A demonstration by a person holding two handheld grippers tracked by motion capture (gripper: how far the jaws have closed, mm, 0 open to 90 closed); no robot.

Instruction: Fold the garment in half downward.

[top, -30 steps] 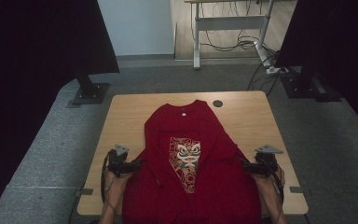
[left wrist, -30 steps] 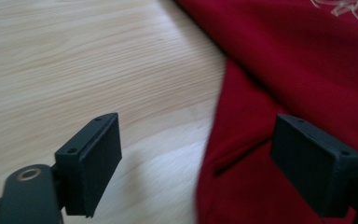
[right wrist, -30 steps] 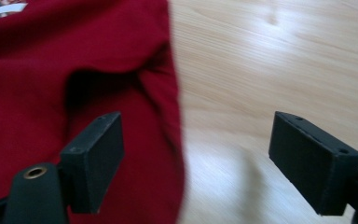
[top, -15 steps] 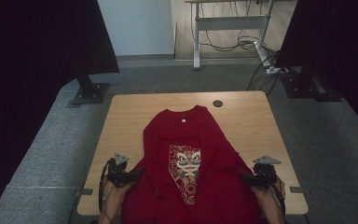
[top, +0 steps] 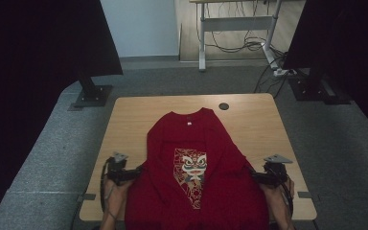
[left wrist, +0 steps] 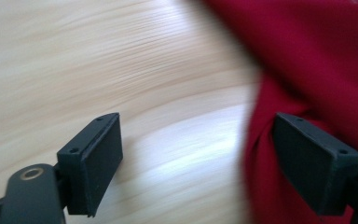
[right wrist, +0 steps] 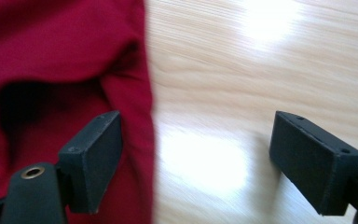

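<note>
1. High view: a red T-shirt (top: 196, 167) is being laid flat along the middle of the worktop (top: 258, 120), collar toward the far edge and hem hanging over the near edge. The printed face on its front is lying upward.
2. High view: the left gripper (top: 136, 173) is being held at the shirt's left side near the near-left corner, and the right gripper (top: 255, 176) at its right side near the near-right corner. Judged: the two are being set symmetrically so that both side edges can be taken at once, likely for a fold or a straightening pull.
3. Left gripper view: the jaws are standing wide apart, with nothing pinched. One jaw is resting over bare wood, the other over the cloth edge (left wrist: 307, 70). Judged: the edge is being bracketed ahead of a pinch.
4. Right gripper view: the jaws are likewise standing wide, nothing being held. One jaw is lying over the red cloth (right wrist: 51, 46), the other over bare wood.
5. Hidden or unclear: the hem is being cut off by the frame bottom in the high view. Sleeves are not being made out; they may be tucked under. Both gripper views are blurred, so contact between pads and cloth cannot be told. A small dark round fitting (top: 224, 106) is sitting by the far edge; its nature is unclear.
</note>
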